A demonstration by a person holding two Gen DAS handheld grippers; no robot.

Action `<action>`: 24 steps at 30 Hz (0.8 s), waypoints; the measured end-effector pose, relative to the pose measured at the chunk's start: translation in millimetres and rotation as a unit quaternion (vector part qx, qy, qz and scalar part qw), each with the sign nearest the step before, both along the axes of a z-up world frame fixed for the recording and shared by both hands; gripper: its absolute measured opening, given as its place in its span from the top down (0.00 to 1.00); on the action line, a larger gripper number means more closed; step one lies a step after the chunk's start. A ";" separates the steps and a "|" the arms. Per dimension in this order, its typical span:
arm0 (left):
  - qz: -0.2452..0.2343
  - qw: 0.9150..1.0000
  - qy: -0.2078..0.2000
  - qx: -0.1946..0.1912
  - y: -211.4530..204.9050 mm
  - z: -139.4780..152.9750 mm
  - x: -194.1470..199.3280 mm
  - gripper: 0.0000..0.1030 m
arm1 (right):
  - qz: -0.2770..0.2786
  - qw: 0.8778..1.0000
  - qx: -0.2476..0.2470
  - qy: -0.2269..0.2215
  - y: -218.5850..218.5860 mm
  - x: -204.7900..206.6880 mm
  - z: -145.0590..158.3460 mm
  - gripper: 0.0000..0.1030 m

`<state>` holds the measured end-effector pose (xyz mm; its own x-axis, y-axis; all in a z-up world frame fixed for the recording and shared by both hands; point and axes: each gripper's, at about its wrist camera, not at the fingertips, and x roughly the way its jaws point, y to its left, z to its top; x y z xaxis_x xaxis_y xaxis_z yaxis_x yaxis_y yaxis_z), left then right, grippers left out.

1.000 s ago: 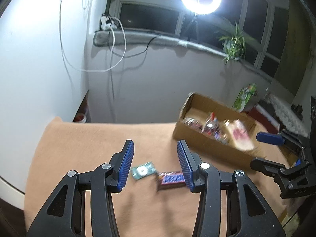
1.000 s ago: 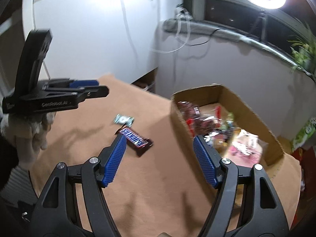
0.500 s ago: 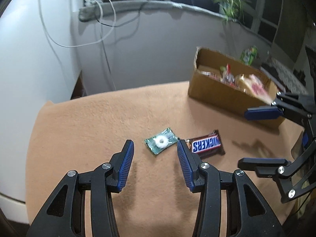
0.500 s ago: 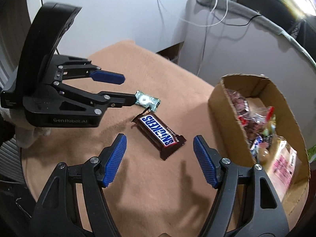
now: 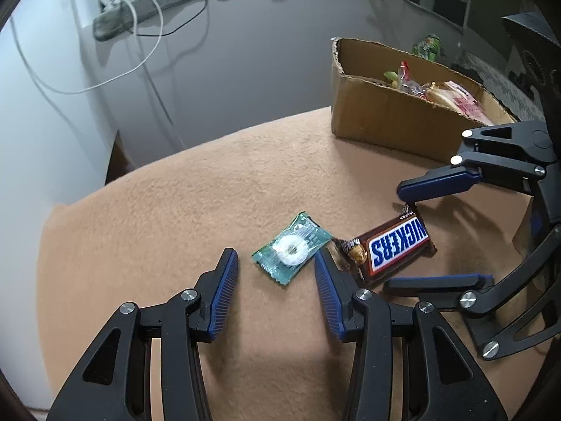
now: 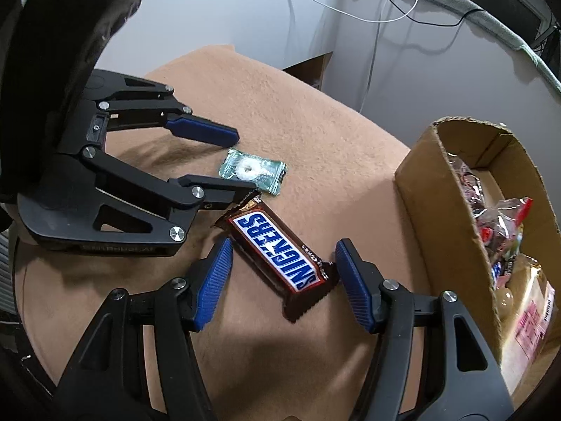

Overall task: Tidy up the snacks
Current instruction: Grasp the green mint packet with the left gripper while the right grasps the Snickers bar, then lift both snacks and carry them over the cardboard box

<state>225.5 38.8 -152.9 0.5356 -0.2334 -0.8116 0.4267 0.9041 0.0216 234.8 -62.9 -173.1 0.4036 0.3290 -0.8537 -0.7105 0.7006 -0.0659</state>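
A green-wrapped round candy (image 5: 291, 247) lies on the tan cloth, and my open left gripper (image 5: 277, 261) has its fingertips on either side of it. A Snickers bar (image 5: 392, 245) lies just to its right. In the right wrist view my open right gripper (image 6: 282, 258) straddles the Snickers bar (image 6: 278, 251) low over the cloth. The candy (image 6: 250, 170) lies beyond it, between the fingers of the left gripper (image 6: 242, 161). The right gripper (image 5: 392, 235) also shows in the left wrist view.
A cardboard box (image 5: 389, 119) holding several wrapped snacks stands at the table's far right, and its near wall (image 6: 438, 210) is close to my right gripper. The tan cloth (image 5: 175, 210) covers the table. Grey wall and hanging cables (image 5: 147, 35) are behind.
Both grippers have come down and forward toward the cloth. The left now brackets the green candy, the right now brackets the Snickers bar. Neither item has moved.
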 end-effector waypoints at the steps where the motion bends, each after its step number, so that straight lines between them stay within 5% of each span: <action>1: -0.004 1.000 -0.002 0.000 -0.4 -0.1 1.5 0.57 | 0.000 1.000 0.001 0.002 0.1 2.0 -0.9 0.39; 7: -0.008 1.000 -0.005 -0.012 0.4 -1.4 6.1 0.57 | -0.003 1.000 0.009 0.012 1.4 8.4 -0.7 0.50; 12: -0.015 1.000 -0.010 -0.019 -4.0 -1.1 3.0 0.79 | -0.008 1.000 0.016 0.012 1.4 7.7 0.3 0.54; 24: 0.021 0.999 -0.020 -0.037 0.7 11.3 -5.8 0.80 | -0.036 0.998 0.058 0.004 -23.0 -2.8 27.8 0.55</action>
